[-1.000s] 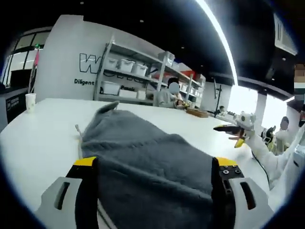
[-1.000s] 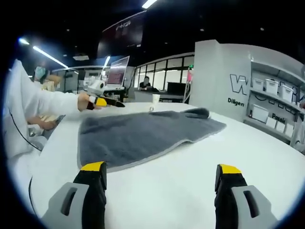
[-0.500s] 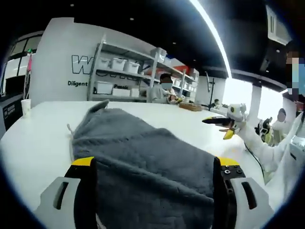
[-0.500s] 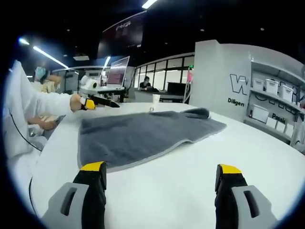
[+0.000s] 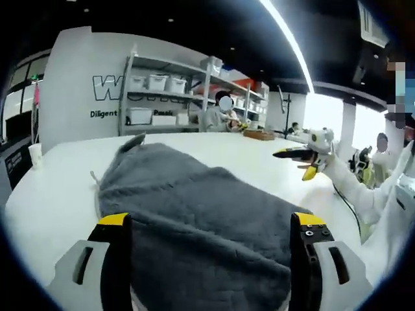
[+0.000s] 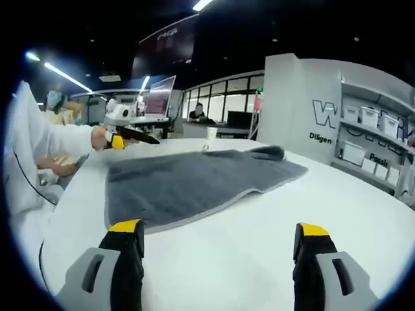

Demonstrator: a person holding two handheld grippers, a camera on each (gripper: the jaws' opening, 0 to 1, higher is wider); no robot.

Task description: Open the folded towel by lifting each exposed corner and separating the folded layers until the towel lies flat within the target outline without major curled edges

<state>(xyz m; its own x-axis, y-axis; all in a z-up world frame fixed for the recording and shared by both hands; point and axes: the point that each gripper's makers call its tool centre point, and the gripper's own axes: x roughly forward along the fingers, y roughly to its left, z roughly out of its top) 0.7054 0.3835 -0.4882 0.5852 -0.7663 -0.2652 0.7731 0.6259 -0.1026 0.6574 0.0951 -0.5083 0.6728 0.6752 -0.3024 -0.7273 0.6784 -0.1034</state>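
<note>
Well, your shelf bins (image 5: 149, 82) sit too far off to tell their contents. Your left gripper (image 5: 211, 227) hangs low over the grey towel (image 5: 194, 207), fingers wide, the cloth lying between them on the white table (image 5: 45, 194). Your right gripper (image 6: 217, 236) hovers over bare table beside the towel, fingers wide, gripping nothing. One far corner curls up.

i see a white table (image 6: 324, 207) carrying a grey towel (image 6: 188, 184) spread across it, with a paper cup (image 6: 211, 133) near its far edge.
</note>
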